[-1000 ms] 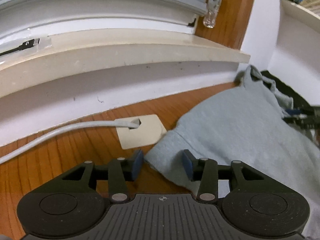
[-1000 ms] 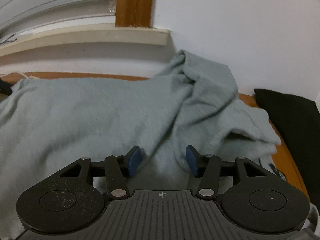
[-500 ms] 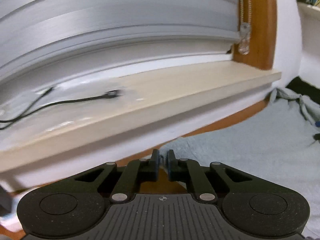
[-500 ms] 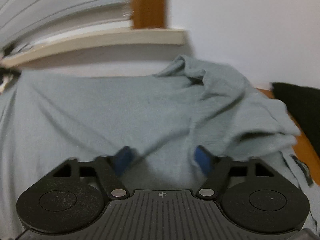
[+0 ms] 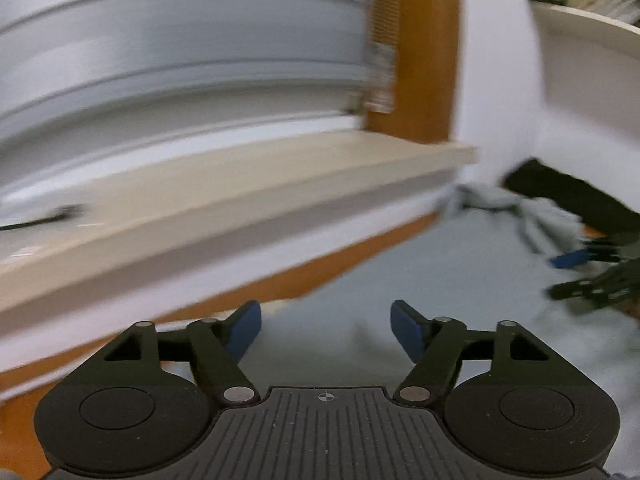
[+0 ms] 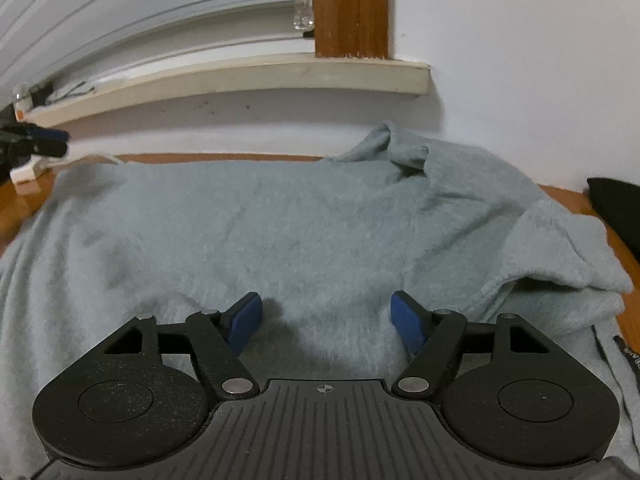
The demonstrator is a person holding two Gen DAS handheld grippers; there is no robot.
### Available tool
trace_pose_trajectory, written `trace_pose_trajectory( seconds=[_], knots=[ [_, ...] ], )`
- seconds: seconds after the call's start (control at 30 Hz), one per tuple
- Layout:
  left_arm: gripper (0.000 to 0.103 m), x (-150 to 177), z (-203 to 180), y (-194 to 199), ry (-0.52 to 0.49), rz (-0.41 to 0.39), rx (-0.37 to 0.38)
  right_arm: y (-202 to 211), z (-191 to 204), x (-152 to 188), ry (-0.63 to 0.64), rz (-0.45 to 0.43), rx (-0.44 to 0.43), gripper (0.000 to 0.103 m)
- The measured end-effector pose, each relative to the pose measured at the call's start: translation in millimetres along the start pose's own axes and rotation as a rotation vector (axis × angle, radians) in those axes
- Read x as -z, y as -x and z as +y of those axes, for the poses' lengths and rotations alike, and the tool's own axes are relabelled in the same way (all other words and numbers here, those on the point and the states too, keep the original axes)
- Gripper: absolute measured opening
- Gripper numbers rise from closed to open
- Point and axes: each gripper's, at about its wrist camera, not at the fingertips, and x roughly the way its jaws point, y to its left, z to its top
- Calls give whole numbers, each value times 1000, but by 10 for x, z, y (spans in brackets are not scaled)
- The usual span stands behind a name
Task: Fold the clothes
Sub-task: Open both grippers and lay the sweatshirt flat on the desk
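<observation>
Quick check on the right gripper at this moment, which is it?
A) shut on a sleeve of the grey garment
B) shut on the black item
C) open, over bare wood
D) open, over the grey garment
D: the right gripper has its jaws spread wide, nothing between them, with the grey garment spread flat beneath.

home room, window sill (image 6: pixel 248 76), blinds (image 5: pixel 180 52)

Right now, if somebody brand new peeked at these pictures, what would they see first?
A big, soft, pale grey-blue fleece garment covers most of the orange-brown wooden table, bunched into rumpled folds at its far right corner. Black tongs with blue pads sit open over it: the right tongs above its middle, the left tongs near its left edge. Behind runs a cream window sill under grey blinds.
</observation>
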Motion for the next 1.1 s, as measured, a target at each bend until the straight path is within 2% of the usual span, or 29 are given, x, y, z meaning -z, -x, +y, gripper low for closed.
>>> trace_pose_trajectory(
  seconds=[0.23,0.33,0.47,0.57,0.63,0.73,0.8,1.0,1.1],
  knots=[
    [80,40,-394,-519,39,-6,146,19,-11,-12,-11,-3,10,70],
    [81,48,-478,-655,54,-4,184,31,-34,-11,-21,-6,10,70],
    [81,92,-625,-720,-24,18,183,79,-110,-5,-61,-32,27,70],
    [81,150,-603,-742,-29,66,185,116,-168,-1,-90,-51,40,64],
    [81,182,-558,-722,-20,79,189,141,-224,2,-112,-61,51,58],
    [81,234,-477,-634,-12,76,198,194,-300,-9,-97,-58,89,56],
    [81,261,-421,-587,-1,73,203,231,-338,-18,-79,-55,117,56],
    [81,256,-218,-617,113,79,239,339,-450,-46,-26,-47,198,59],
    [84,264,-200,-612,120,77,235,394,-507,-60,0,-43,238,61]
  ],
)
